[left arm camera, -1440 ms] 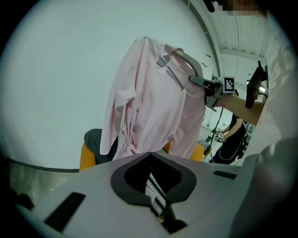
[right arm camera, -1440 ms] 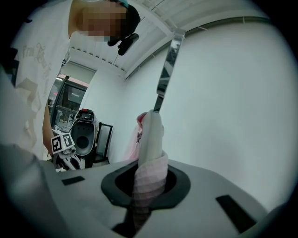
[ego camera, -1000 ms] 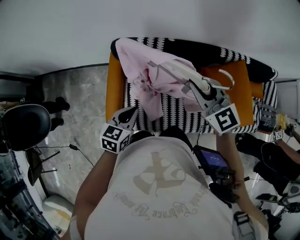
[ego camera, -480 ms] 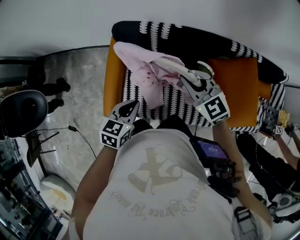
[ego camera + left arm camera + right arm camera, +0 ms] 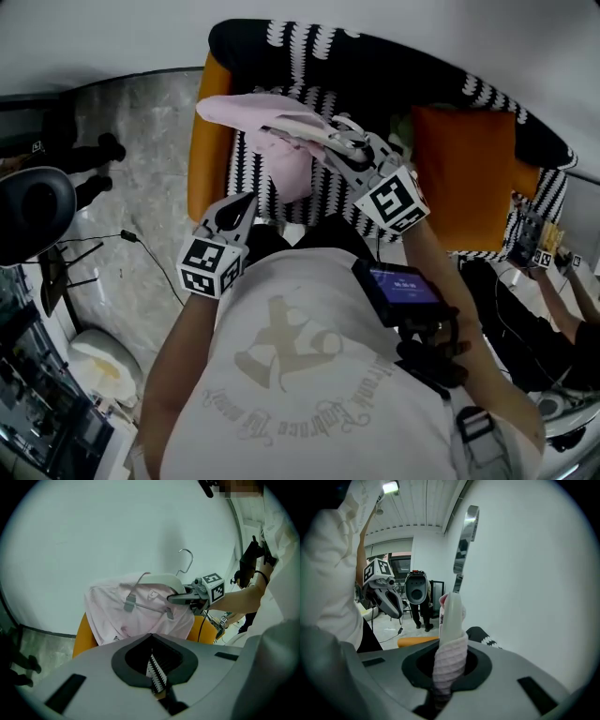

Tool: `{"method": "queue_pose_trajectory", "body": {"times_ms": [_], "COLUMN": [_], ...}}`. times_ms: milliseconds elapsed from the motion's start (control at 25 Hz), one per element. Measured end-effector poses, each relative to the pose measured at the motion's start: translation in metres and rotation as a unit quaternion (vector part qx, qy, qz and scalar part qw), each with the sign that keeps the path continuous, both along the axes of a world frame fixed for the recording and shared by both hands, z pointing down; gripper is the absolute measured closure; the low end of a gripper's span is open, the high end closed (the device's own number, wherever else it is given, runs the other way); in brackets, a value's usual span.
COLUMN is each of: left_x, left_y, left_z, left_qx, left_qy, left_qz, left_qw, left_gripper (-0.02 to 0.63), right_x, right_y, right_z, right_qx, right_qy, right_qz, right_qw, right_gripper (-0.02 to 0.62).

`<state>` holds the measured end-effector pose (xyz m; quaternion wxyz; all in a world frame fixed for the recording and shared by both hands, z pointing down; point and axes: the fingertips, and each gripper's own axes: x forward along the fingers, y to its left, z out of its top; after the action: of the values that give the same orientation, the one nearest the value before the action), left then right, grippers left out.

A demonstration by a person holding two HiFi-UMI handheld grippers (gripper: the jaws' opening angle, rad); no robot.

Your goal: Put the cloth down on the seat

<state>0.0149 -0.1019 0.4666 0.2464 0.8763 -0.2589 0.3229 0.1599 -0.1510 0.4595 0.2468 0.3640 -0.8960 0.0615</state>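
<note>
The right gripper [image 5: 330, 142] has come down towards the seat [image 5: 249, 178] over the last second, bringing the pink cloth [image 5: 246, 111] on its hanger [image 5: 451, 613] lower over the striped cushion, close by the orange armrest [image 5: 208, 150]. Its jaws stand nearly together, clamped on the hanger's shoulder with a fold of the cloth caught between them. The cloth hangs from the hanger above the seat; whether its lower edge touches the cushion I cannot tell. The left gripper [image 5: 241, 202] has sunk a little and sits near the seat's front edge, apart from the cloth, its jaws closed tooth to tooth on nothing. By my reading the lowering is nearly done: what remains is to lay the cloth on the cushion and let go
</note>
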Motion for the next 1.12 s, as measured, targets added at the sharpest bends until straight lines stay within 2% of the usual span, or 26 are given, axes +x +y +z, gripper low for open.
{"method": "queue_pose_trajectory", "body": {"times_ms": [160,640,800,1120], "left_x": [-0.011,-0.02,-0.03,-0.022], "left_y": [0.006,0.025,0.037,0.066], "left_z": [0.017,0.021,0.029,0.042], "left_qx": [-0.007,-0.023,-0.032,-0.049], "left_qy": [-0.011,-0.012,-0.01,-0.013], "left_qz": [-0.015,-0.073,-0.092,-0.117], "left_qw": [0.9998,0.997,0.9952,0.9919], "left_gripper": [0.594,0.594,0.594,0.594], "right_x": [-0.019,-0.046,-0.06,-0.061], "right_y": [0.001,0.024,0.034,0.067], "right_z": [0.033,0.075,0.1,0.154], "right_qx": [-0.016,-0.091,-0.12,-0.189], "right_qy": [0.001,-0.037,-0.033,-0.033], "right_qz": [-0.027,-0.067,-0.083,-0.098], "right_qw": [0.999,0.993,0.989,0.977], "right_gripper": [0.56,0.56,0.56,0.561]}}
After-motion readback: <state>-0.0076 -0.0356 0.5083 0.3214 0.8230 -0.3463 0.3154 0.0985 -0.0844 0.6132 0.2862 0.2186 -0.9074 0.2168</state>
